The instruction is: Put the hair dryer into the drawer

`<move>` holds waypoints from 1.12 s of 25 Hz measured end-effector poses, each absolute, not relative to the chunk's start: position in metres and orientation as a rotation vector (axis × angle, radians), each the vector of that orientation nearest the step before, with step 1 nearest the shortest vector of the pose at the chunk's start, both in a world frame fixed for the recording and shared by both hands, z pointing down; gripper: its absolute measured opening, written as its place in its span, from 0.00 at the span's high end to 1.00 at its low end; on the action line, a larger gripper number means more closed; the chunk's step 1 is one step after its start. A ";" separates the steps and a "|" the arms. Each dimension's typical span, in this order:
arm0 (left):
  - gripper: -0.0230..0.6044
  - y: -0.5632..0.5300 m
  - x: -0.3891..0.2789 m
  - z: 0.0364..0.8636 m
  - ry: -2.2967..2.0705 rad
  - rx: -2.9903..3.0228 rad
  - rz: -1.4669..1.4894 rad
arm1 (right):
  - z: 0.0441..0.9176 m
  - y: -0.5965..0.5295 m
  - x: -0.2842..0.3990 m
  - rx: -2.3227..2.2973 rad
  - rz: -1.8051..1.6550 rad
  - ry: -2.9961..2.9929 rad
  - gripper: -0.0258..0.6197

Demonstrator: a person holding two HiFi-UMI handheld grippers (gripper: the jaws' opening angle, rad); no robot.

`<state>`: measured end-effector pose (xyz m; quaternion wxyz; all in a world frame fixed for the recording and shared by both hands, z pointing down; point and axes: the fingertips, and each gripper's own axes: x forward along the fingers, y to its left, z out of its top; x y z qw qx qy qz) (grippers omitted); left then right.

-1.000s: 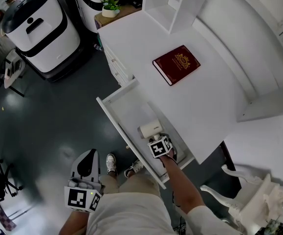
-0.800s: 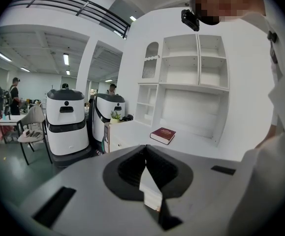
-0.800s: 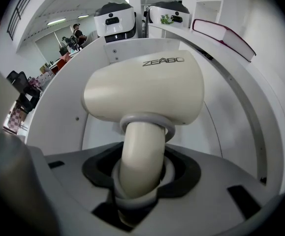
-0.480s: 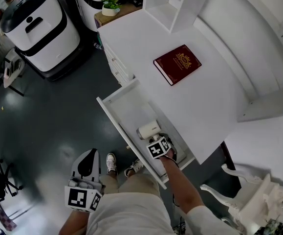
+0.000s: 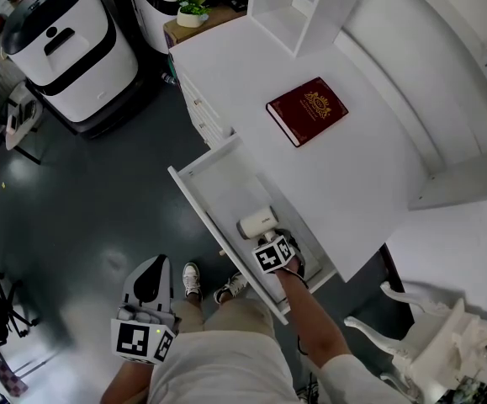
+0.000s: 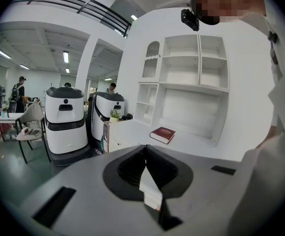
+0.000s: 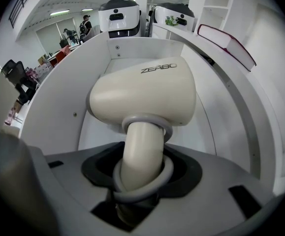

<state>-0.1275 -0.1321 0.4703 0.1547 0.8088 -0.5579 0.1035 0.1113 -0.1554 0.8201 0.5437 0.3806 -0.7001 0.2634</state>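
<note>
The hair dryer [image 7: 147, 95] lies inside the open drawer [image 5: 214, 183], in the end of the drawer nearer you and close to the table [image 5: 352, 175] edge from which the drawer is pulled out. Its cream body points toward the far end of the drawer, and its handle, with a grey cord [image 7: 147, 123] looped round it, points back at you. Your right hand-held gripper [image 7: 141, 173] reaches steeply down into the drawer. The handle stands between its jaws, the dark pads lie against it on both sides, and the jaws have just been opening slightly. The rest of the drawer floor beyond the dryer is bare. Your left hand-held gripper [image 5: 151, 268] hangs over the dark floor beside your leg, well apart from the drawer, with its jaws together on nothing. A red book [image 5: 306, 110] lies flat on the table, well apart from the drawer and nearer the table's back edge.
</note>
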 end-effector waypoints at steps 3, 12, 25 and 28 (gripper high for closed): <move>0.94 -0.131 -0.128 0.472 -1.597 2.315 0.297 | 0.820 -0.156 0.112 0.914 0.628 -1.656 0.61; 0.94 -0.129 -0.129 0.473 -1.596 2.310 0.296 | 0.820 -0.157 0.113 0.931 0.601 -1.634 0.60; 0.94 -0.126 -0.129 0.474 -1.595 2.308 0.295 | 0.818 -0.158 0.115 0.945 0.582 -1.636 0.60; 0.94 -0.125 -0.129 0.474 -1.596 2.306 0.294 | 0.819 -0.158 0.115 0.946 0.576 -1.637 0.60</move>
